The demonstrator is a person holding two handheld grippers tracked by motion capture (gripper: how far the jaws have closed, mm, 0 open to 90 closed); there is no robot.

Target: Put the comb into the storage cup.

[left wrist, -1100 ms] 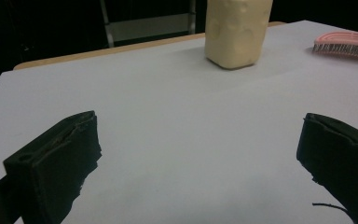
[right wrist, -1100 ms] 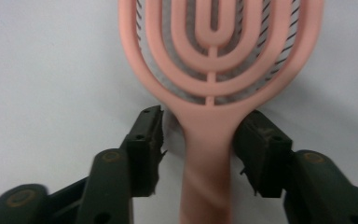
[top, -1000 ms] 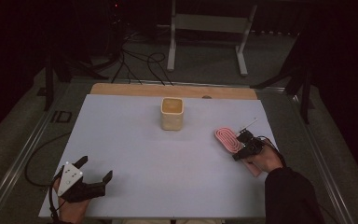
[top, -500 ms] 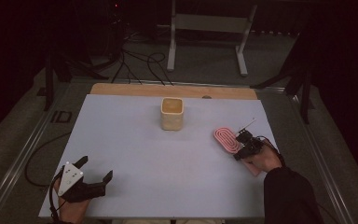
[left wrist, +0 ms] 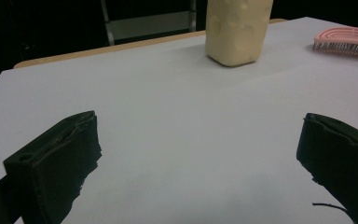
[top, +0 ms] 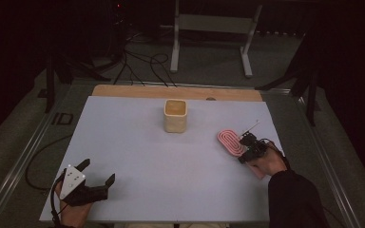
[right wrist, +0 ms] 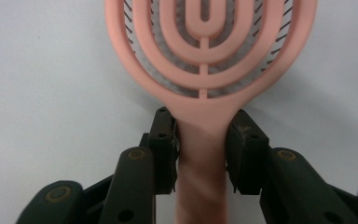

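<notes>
**Right gripper clamped on the pink brush handle**

Right gripper (right wrist: 200, 154) has just been closing, and both pads now sit tight against the handle of the pink hairbrush (right wrist: 205, 60). That brush lies flat on the white table (top: 138, 156) near the right edge, bristles down, head pointing away from the hand. Left gripper (top: 97, 173) rests at the near left corner with its jaws spread wide and nothing between them. Over in the middle-back stands a cream cup (top: 175, 115), well apart from both.

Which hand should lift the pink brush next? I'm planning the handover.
Right. The right gripper already has its jaws closed on the pink brush at the handle, while the left gripper rests open at the table's near left corner.
</notes>
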